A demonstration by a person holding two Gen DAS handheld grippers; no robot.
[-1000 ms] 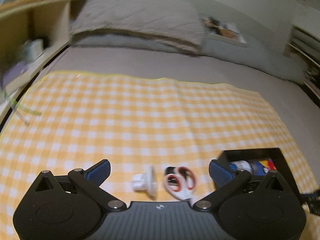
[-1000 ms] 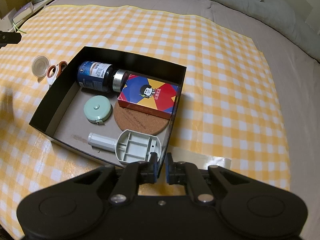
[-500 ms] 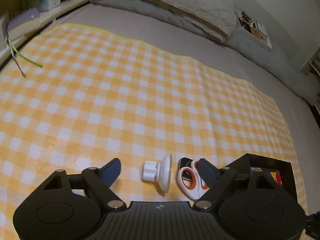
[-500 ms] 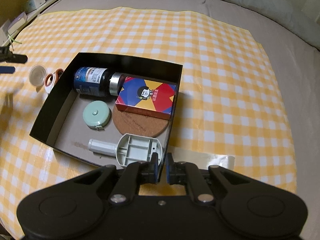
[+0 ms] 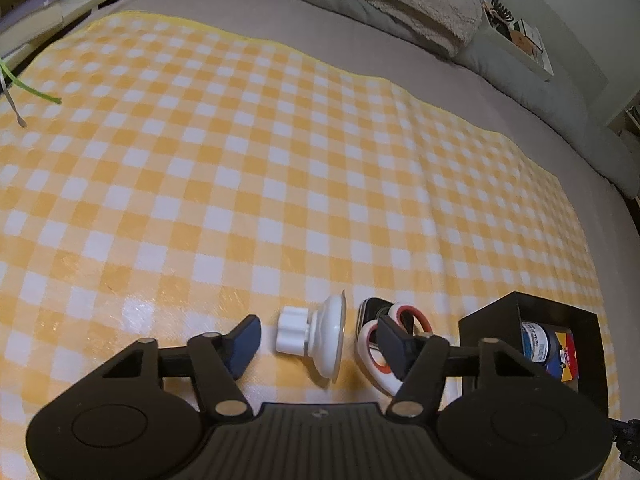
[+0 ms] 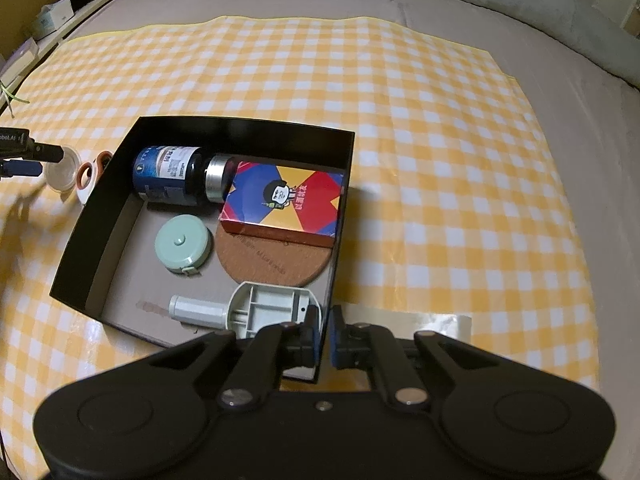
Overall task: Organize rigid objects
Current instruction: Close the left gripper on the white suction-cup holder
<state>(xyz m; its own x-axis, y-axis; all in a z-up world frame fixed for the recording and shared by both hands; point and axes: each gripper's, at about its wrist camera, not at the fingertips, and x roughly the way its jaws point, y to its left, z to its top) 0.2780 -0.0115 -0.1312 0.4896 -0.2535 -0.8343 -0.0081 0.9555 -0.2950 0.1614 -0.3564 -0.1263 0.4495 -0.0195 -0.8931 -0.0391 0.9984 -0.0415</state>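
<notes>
Box: a black open box is set on the yellow checked cloth spread over the bed.
Contents: a dark bottle is laid on its side at the far wall; a colourful card box is propped on a cork coaster; a mint tape measure and a grey plastic part are seen nearer the front.
Right gripper: its fingers are pinched onto the box's near wall.
Left gripper: its fingers have just been closing; they are half spread and touch nothing.
White suction mount: it is laid on the cloth between the left fingers, just outside the box's left wall.
Scissors: the orange-and-white handles are partly covered by the right-hand finger of the left gripper.
Hard to make out: the bottle's label print cannot be read.
</notes>
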